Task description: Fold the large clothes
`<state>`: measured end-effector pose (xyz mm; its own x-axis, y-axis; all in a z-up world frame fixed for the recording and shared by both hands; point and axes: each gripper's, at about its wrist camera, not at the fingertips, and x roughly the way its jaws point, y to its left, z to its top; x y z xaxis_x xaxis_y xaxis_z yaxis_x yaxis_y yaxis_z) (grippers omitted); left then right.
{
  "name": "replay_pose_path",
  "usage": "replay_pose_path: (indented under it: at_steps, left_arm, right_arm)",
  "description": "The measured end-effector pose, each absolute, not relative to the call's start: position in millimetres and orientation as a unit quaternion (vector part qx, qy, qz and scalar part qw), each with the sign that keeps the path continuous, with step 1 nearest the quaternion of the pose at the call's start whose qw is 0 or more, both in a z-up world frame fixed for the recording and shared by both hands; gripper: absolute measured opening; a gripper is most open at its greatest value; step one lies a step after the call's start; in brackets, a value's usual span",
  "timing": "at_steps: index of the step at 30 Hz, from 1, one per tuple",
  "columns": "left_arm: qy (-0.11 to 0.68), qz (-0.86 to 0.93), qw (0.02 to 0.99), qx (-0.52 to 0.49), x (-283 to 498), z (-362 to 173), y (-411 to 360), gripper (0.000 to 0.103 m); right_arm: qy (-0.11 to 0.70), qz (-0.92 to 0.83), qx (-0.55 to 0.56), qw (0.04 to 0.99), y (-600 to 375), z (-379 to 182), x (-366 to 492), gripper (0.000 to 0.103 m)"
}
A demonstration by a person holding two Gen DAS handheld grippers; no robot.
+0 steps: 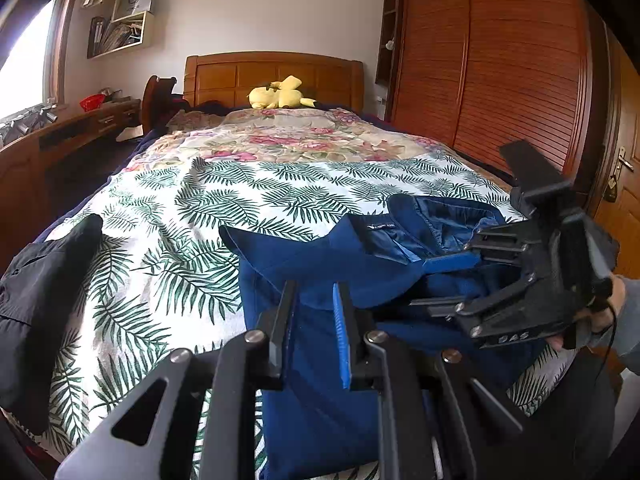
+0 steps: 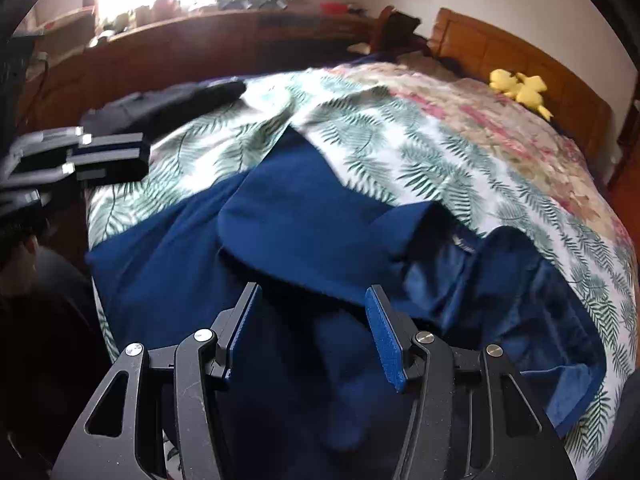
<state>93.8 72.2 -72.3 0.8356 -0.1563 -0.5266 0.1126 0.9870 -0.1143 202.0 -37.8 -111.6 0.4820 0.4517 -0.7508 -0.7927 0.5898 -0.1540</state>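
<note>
Leaf-print bedspread (image 1: pixel 168 208) lay bare between the blue coat (image 1: pixel 304 320) and black garment (image 1: pixel 36 300). A wardrobe (image 1: pixel 500 64) stood close along the bed's right side.

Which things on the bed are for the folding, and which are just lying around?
For the folding:
- blue coat
- left gripper, jaws narrow, whether it pinches cloth is unclear
- right gripper, open over the coat

Just lying around:
- yellow plush toy by the headboard
- black garment at the bed's edge, maybe waiting its turn
- leaf-print bedspread

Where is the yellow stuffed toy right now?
The yellow stuffed toy lies at the far end of the bed, against the wooden headboard, beyond the flowery quilt; the right wrist view shows it upper right.
</note>
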Motion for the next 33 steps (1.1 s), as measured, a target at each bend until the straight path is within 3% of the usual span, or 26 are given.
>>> replay_pose_path:
  at_steps: [9, 10, 12, 15, 27, 29, 30, 31, 33]
  left_arm:
    - [0.278, -0.069, 0.957, -0.042, 94.6, -72.5, 75.8, 0.015]
    - [0.278, -0.069, 0.957, -0.042, 93.9, -72.3, 75.5, 0.015]
    - [0.278, -0.07, 0.957, -0.042, 94.2, -72.6, 75.6, 0.015]
    - [0.279, -0.07, 0.957, -0.042, 93.9, -72.0, 75.5, 0.015]
    - [0.282, -0.072, 0.956, -0.039, 94.3, -73.8, 77.1, 0.015]
    - [0.282, -0.072, 0.956, -0.039, 95.2, -74.1, 76.4, 0.015]
    - [0.282, -0.072, 0.956, -0.039, 95.8, -74.3, 76.2, 0.015]
    - [0.283, -0.073, 0.956, -0.039, 96.0, -74.7, 76.0, 0.015]
    - [0.283, -0.074, 0.956, -0.039, 96.1, -75.2, 75.7, 0.015]
  right_arm:
    - [0.354, 0.356, -0.278, 0.819, -22.0, -129.7, 226.7, 0.052]
    - [0.354, 0.357, -0.275, 0.82, -22.3, -128.0, 231.1, 0.032]
    - [0.359, 0.368, -0.263, 0.817, -20.9, -123.2, 239.6, 0.007]
    - [0.353, 0.357, -0.248, 0.829, -21.2, -110.5, 257.3, 0.004]
    - [0.285, 0.167, -0.191, 0.924, -55.2, -53.2, 323.0, 0.005]
    - [0.292, 0.153, -0.179, 0.927, -64.5, -49.6, 326.9, 0.021]
    - [0.301, 0.175, -0.164, 0.923, -69.4, -48.7, 326.7, 0.038]
    - [0.308, 0.197, -0.156, 0.918, -71.7, -49.1, 325.9, 0.048]
    - [0.315, 0.234, -0.157, 0.906, -71.7, -54.5, 317.8, 0.05]
